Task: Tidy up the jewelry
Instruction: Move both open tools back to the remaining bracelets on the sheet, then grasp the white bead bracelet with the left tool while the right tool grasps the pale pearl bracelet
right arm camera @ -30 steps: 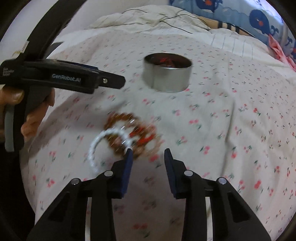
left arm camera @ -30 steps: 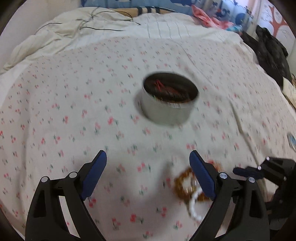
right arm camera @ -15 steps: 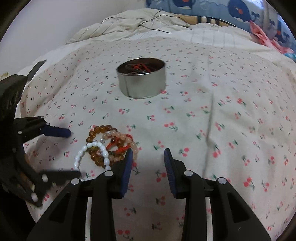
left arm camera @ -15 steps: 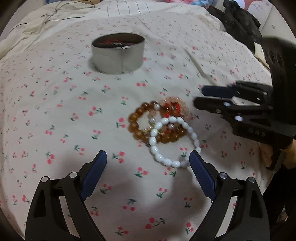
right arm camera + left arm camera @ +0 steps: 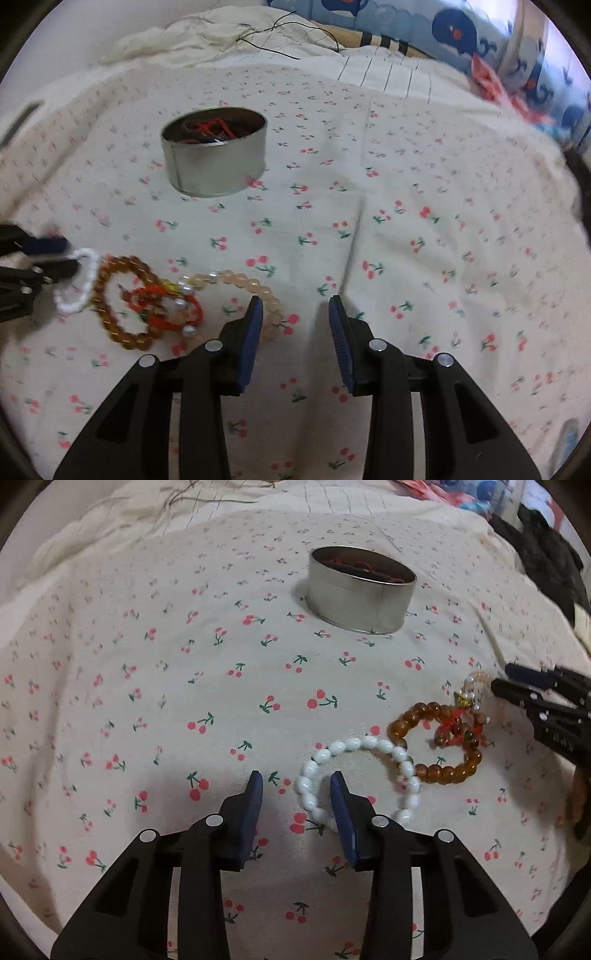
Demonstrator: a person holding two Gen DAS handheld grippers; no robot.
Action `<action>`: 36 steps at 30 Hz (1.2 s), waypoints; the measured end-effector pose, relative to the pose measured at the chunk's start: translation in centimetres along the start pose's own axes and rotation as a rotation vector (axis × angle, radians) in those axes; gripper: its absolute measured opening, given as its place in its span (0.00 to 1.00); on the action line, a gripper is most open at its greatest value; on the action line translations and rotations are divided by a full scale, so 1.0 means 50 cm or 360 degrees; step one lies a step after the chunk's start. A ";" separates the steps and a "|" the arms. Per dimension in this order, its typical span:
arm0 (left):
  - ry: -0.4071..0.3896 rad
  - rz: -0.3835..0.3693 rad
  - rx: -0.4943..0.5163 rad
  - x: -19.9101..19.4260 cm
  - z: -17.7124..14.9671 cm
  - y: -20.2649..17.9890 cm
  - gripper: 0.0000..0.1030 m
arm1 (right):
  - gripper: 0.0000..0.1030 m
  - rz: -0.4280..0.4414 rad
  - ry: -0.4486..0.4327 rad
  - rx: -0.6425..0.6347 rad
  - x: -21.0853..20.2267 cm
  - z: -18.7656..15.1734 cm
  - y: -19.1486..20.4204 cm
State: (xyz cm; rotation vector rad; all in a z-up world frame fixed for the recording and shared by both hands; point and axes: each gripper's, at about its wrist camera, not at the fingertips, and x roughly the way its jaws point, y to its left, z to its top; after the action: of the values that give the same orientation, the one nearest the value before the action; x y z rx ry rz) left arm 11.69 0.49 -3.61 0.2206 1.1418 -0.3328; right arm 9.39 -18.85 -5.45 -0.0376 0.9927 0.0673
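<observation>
Right wrist view: round tin (image 5: 214, 162) holds red cords (image 5: 208, 127).

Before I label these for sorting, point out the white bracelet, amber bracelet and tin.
white bracelet (image 5: 352, 743): left wrist view, top beads.
amber bracelet (image 5: 443, 773): left wrist view, lower beads.
tin (image 5: 218, 168): right wrist view, side wall.

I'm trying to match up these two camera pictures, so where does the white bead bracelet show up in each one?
Left wrist view: the white bead bracelet lies low and centre, just ahead of this camera's own tool, overlapping the amber bracelet.
Right wrist view: the white bracelet sits at the far left edge, beside the amber one.
Shared landmark: the round metal tin on the cherry-print sheet.
</observation>
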 end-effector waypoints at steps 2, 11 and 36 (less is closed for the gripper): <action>0.0016 -0.0025 0.0037 0.004 -0.003 -0.009 0.35 | 0.36 0.0067 0.0007 -0.0003 0.001 0.000 0.003; -0.0009 0.0168 -0.0110 0.011 0.012 0.033 0.31 | 0.37 -0.0057 0.0047 0.0019 0.019 0.003 0.000; -0.0004 0.0241 -0.0078 0.016 0.023 0.026 0.24 | 0.13 0.0211 0.0090 0.0331 0.006 -0.013 -0.085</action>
State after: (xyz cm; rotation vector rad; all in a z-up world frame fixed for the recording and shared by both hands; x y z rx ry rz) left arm 13.44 1.18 -3.85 0.2615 1.1224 -0.1710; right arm 9.32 -23.10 -6.04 0.2179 1.0534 0.0846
